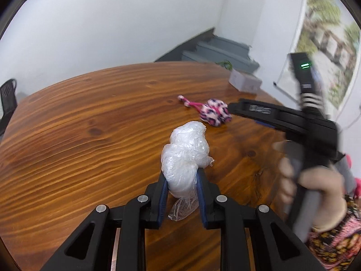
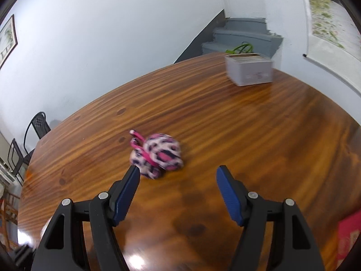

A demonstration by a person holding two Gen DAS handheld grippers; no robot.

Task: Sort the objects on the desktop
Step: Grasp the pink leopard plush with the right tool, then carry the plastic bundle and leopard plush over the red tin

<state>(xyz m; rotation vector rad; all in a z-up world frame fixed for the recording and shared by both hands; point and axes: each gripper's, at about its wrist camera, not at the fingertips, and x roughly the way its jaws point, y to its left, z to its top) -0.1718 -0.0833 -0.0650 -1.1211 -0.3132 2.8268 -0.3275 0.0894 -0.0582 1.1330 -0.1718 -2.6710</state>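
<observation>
My left gripper [image 1: 181, 176] is shut on a crumpled clear plastic bag [image 1: 186, 153] and holds it over the wooden table [image 1: 90, 124]. A pink, white and navy spotted fabric pouch [image 1: 215, 112] with a pink cord lies farther out on the table. It also shows in the right wrist view [image 2: 159, 154], blurred, just ahead of the left finger. My right gripper [image 2: 177, 174] is open and empty, a short way behind the pouch. The right gripper's body [image 1: 293, 122] and the hand holding it show at the right of the left wrist view.
A grey box [image 2: 250, 68] filled with cards stands at the table's far right edge, green loops behind it; it also shows in the left wrist view [image 1: 244, 81]. A red item [image 2: 348, 237] lies at the near right. Black chairs [image 2: 33, 133] stand left. Grey stairs [image 2: 241, 36] rise behind.
</observation>
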